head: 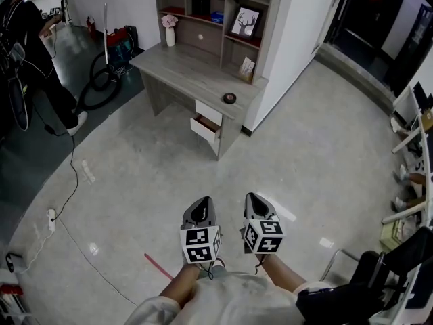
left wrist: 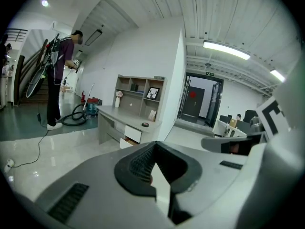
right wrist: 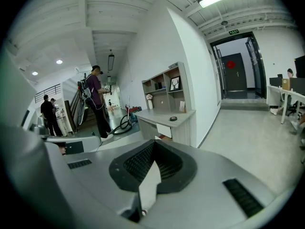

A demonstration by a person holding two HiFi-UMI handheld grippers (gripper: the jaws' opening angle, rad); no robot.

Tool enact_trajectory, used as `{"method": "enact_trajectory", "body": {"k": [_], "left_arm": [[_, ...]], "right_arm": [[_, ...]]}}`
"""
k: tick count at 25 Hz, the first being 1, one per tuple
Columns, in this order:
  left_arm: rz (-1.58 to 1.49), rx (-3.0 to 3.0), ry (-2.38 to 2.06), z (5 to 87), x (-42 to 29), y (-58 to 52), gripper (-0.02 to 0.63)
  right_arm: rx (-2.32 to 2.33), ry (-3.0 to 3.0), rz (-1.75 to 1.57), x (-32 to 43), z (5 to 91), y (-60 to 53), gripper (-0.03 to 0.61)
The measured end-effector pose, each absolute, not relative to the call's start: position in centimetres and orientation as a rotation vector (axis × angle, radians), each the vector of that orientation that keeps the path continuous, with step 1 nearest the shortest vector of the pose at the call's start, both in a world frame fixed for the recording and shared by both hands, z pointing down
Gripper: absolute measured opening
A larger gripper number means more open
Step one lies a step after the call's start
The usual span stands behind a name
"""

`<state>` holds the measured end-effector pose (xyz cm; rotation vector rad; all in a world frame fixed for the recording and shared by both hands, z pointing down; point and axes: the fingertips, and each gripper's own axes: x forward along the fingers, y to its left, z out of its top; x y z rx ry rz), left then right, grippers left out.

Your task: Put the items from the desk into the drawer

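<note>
Black ring-shaped item lay on the grey wooden desk above its part-open white drawer; left gripper and right gripper were closed tight, empty, well away, presumably held ready before any pickup.

No lettering can be read anywhere. A small green sign above the far doorway is too small to make out. The marker cubes on the left gripper and right gripper carry only black-and-white square patterns, no letters.
</note>
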<state>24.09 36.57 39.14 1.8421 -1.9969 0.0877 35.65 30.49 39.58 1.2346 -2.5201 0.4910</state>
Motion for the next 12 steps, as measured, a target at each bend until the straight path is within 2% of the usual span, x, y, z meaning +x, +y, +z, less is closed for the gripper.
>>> {"method": "enact_trajectory", "body": {"k": [12], "left_arm": [[0.084, 1.933, -1.936, 38.6, 17.9, 28.6, -0.003]], "right_arm": [[1.302, -2.501, 0.457, 29.3, 38.8, 24.5, -0.002]]}}
